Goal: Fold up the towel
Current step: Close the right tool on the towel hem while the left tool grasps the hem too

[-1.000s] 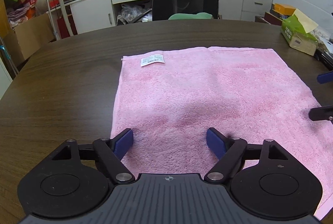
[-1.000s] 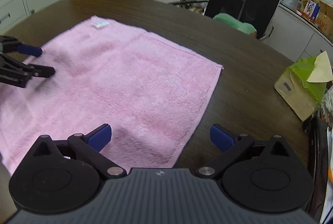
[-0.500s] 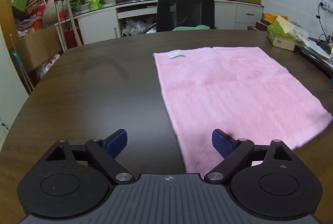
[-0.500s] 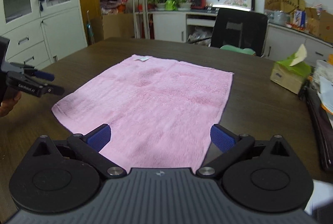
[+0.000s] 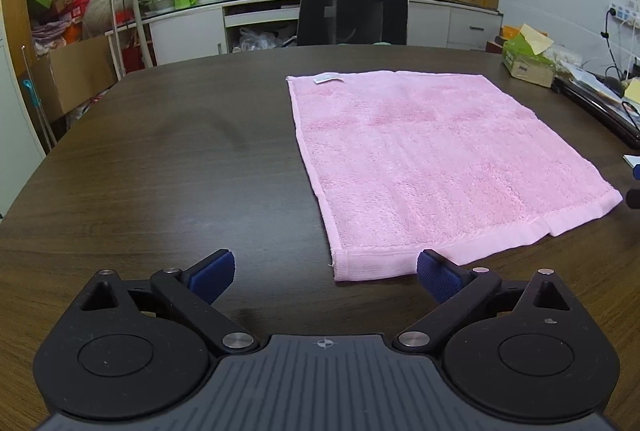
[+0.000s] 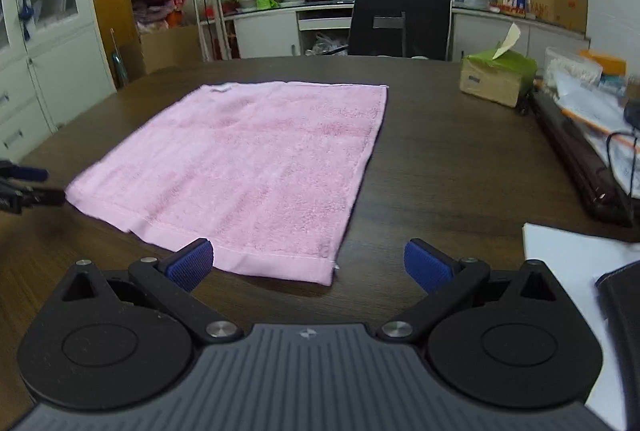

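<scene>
Just ahead of both wide-spread grippers lay the towel (image 5: pixel 436 167).
Flat on the table (image 5: pixel 160 171): left gripper (image 5: pixel 325 273) faced its near-left corner, right gripper (image 6: pixel 308 265) its near-right, neither touching.

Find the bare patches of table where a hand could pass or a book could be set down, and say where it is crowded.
Bare wood lies left of the pink towel, out to the table edge, and between the towel's right edge and the tissue box. The far strip before the office chair is bare too. The right rim is crowded: papers and a dark tray.
</scene>
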`<action>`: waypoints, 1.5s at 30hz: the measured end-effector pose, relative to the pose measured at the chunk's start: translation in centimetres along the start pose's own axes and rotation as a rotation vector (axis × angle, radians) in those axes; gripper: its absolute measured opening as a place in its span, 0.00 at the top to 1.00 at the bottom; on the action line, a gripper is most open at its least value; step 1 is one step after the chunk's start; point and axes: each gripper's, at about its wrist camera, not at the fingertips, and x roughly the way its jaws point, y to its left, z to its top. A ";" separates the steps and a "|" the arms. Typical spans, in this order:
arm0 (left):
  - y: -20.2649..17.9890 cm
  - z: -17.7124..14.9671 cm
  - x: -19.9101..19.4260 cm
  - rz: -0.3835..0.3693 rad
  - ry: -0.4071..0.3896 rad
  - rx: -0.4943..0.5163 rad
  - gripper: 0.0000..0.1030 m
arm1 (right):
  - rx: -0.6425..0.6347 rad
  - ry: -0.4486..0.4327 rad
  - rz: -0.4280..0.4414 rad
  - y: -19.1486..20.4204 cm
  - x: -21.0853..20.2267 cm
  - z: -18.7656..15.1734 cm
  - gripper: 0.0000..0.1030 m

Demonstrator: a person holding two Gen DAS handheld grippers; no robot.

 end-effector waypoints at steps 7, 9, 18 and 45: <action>-0.2 -0.1 0.9 -0.002 0.015 -0.020 0.03 | -0.150 -0.020 -0.078 2.3 -0.1 -0.9 0.01; 0.0 0.0 1.0 -0.003 0.017 -0.028 0.03 | -0.160 -0.017 -0.083 2.4 -0.2 -0.9 0.01; 0.2 -0.1 1.6 -0.007 0.028 -0.056 0.03 | -0.085 0.053 -0.038 1.4 1.6 -0.7 0.01; -2.2 0.5 2.0 -0.021 0.022 -0.020 0.19 | -0.064 0.015 0.063 2.1 0.8 -1.1 0.58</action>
